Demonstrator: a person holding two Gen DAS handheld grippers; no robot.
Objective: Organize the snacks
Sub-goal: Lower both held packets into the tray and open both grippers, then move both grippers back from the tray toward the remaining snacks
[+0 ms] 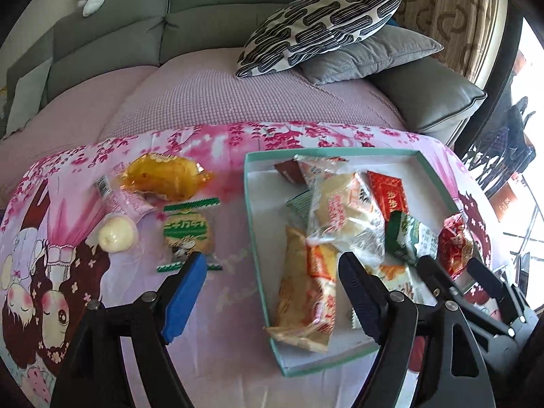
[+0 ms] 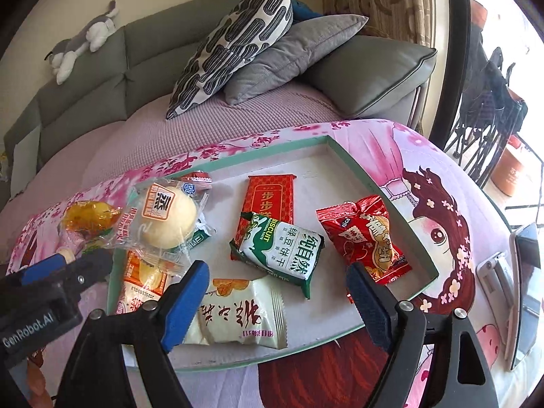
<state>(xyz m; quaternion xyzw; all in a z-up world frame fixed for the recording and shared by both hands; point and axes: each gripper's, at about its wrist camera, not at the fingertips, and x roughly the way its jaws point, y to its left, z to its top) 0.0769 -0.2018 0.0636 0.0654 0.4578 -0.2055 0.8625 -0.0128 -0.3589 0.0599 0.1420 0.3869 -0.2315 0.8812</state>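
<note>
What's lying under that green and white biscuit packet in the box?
The green and white biscuit packet rests partly on a flat red packet. The red packet's lower end is covered, as is the box floor beneath.

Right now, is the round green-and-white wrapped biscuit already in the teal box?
No, the round green-and-white wrapped biscuit lies on the pink floral cloth, left of the shallow teal-rimmed cardboard box and outside its wall.

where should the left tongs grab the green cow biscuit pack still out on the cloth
Grip the green cow biscuit pack across its flat middle, coming from above with the left tongs open. It lies flat on the cloth, apart from the box, with thin crimped ends that would slip.
</note>
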